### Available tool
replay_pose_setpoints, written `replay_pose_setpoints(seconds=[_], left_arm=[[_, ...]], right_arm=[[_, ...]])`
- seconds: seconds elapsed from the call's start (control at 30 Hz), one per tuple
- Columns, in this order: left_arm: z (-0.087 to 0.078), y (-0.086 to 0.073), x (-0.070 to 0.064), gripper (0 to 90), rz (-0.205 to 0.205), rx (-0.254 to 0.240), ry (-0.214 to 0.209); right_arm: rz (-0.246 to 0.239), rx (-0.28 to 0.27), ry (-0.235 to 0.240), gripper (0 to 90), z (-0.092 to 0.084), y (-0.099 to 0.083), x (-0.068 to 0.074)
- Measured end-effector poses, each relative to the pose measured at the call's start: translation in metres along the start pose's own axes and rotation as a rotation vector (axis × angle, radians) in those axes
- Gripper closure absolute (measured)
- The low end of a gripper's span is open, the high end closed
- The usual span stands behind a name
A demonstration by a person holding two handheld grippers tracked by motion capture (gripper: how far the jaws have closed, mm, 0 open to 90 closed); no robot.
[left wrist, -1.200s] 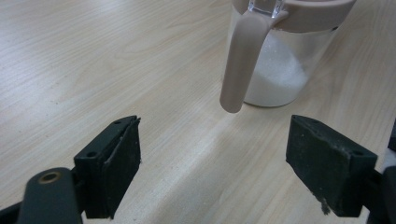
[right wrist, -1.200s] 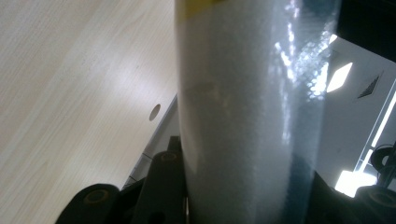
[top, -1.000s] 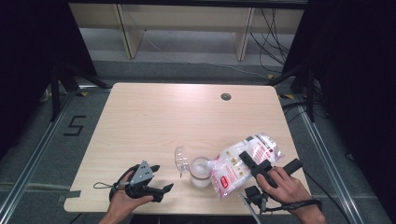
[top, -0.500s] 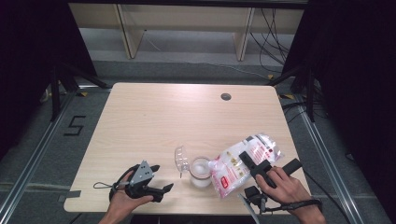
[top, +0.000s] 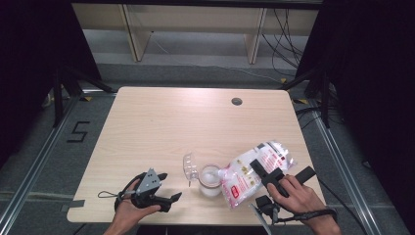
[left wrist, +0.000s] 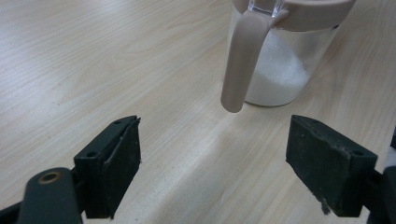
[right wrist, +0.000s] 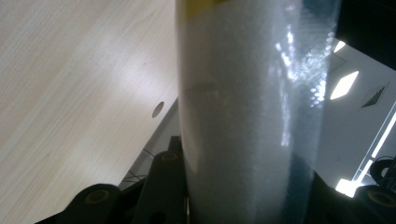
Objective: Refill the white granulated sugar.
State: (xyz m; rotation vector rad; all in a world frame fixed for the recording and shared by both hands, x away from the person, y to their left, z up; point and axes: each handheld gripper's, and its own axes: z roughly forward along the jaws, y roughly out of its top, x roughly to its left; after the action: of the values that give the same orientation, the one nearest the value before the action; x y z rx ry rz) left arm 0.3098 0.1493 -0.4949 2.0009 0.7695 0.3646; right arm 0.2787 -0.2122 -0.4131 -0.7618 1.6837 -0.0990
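Your right gripper's fingers (top: 264, 172) pinch the clear plastic bag of white granules with red-and-white printing (top: 252, 171). In the right gripper view the bag (right wrist: 247, 116) fills the gap between them. You hold it tipped, mouth lowered toward nine o'clock and tail raised toward two o'clock, so the granules can slide down into the jar. Your right hand (top: 298, 196) sits behind the gripper at the bench's five o'clock corner.

The clear glass jar with a beige plastic collar and handle (top: 210, 180) stands upright on the pale wooden bench (top: 195, 122), near the front edge at about six o'clock. The bag's mouth meets its rim from the three o'clock side. Its clear hinged lid (top: 189, 166) is thrown back toward ten o'clock, which keeps the opening free. In the left gripper view the jar (left wrist: 280, 60) holds a bank of white granules, heaped toward one side, and is well short of full.

Your left gripper's fingers (left wrist: 224, 158) are spread wide and hold nothing, aimed at the jar's handle (left wrist: 240, 65) from just short of it. Seen from above, that gripper (top: 166, 188) rests at seven o'clock, likely waiting to steady the jar.

Against the frames from a second ago, nothing has shifted: both hands, bag and jar sit as they did.
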Motion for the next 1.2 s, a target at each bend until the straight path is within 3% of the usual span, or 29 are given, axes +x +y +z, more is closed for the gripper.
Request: replay_pose_setpoints(seconds=[1.2], left_arm=[[-0.0003, 0.0001, 0.0004, 17.7, 0.002, -0.002, -0.004]], right_arm=[[0.012, -0.002, -0.002, 76.1, -0.0003, -0.0017, 0.0007]])
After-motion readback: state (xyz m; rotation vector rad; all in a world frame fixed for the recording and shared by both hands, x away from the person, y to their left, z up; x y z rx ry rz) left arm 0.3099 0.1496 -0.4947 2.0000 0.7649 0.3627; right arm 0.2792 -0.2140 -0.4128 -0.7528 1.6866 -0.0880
